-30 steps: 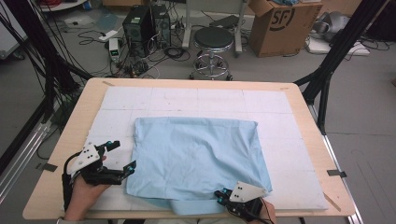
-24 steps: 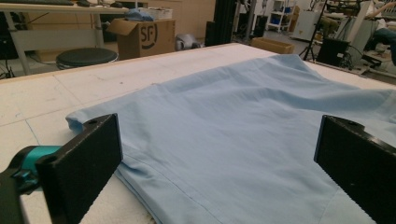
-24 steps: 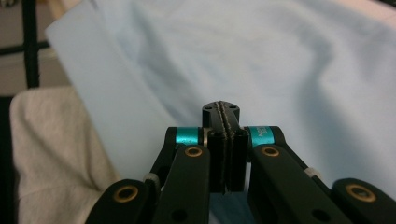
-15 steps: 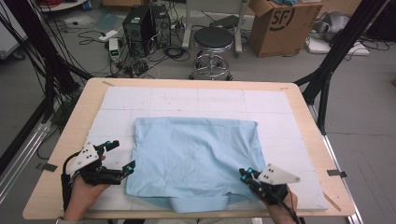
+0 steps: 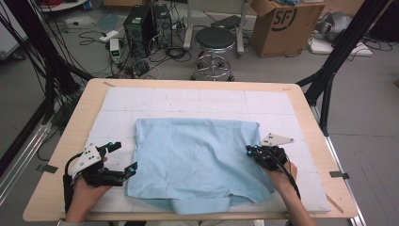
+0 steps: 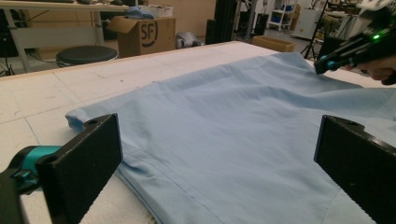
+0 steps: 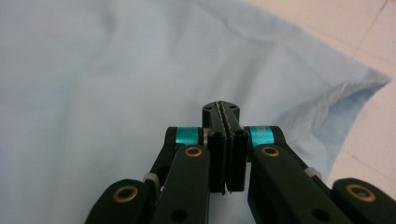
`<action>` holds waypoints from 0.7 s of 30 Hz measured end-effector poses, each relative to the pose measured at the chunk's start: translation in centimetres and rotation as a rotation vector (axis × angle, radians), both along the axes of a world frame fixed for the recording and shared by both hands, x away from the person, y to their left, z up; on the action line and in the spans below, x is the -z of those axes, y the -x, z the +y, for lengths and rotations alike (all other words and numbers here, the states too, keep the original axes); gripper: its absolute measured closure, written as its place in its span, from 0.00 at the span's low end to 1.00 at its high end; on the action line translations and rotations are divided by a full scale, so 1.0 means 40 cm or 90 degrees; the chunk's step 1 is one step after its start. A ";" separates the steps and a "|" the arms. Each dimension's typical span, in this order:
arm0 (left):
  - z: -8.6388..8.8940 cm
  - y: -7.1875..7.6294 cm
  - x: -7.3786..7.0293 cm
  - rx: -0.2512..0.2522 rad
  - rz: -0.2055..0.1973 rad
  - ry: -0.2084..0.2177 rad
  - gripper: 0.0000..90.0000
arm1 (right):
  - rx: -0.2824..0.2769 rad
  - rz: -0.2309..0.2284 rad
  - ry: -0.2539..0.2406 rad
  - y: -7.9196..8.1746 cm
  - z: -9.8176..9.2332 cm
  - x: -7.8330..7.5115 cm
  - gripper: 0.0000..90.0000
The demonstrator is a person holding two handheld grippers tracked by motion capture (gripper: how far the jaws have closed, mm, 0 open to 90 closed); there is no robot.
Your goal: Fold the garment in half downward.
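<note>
- the light blue cloth lies spread flat on the white mat that covers the table, with a folded flap at its near edge.
- the left gripper sits at the cloth's left edge in the high view, held low over the mat by the person's left hand.
- its 2 jaws stand wide apart; in the left gripper view the cloth's edge and a corner lie between and ahead of them, and nothing is pinched.
- seen from that gripper, the left pad is just beside the cloth's hem over bare mat and the right pad is above the fabric.
- the right gripper is over the cloth's right side, near its far right corner, held by the right hand.
- in the right gripper view its 2 jaws are pressed together, pad against pad, with no fabric caught between them.
- the tips sit just above the cloth; beyond them to the right the cloth's corner lifts a little, showing a fold.
- i cannot tell whether the closed tips touch the fabric.
</note>
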State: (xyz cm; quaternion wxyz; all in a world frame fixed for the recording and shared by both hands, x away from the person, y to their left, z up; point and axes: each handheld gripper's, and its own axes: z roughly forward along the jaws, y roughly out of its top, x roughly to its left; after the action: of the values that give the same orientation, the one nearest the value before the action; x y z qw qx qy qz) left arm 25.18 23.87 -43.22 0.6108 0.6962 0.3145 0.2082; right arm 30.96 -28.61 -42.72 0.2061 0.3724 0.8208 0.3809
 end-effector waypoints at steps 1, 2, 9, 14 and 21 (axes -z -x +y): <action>0.000 0.000 0.000 0.001 -0.001 -0.001 0.02 | 0.006 0.007 0.007 -0.012 -0.003 0.009 1.00; 0.001 0.000 0.000 0.001 0.000 0.000 0.02 | 0.012 0.018 0.009 -0.023 -0.008 0.016 1.00; 0.004 0.000 0.001 -0.003 0.001 0.003 0.02 | 0.070 0.023 0.021 -0.079 -0.062 0.045 1.00; 0.000 0.001 -0.001 0.002 -0.002 0.000 0.02 | 0.098 0.010 0.014 -0.102 -0.086 0.051 1.00; 0.003 -0.002 0.001 -0.001 -0.001 -0.001 0.02 | 0.075 -0.037 -0.043 -0.056 -0.093 -0.013 1.00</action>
State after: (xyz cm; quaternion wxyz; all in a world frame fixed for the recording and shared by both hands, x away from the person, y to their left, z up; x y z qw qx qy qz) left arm 25.26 23.98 -43.24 0.6103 0.6962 0.3146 0.2093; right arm 33.19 -32.34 -42.22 0.2392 0.4156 0.7777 0.4064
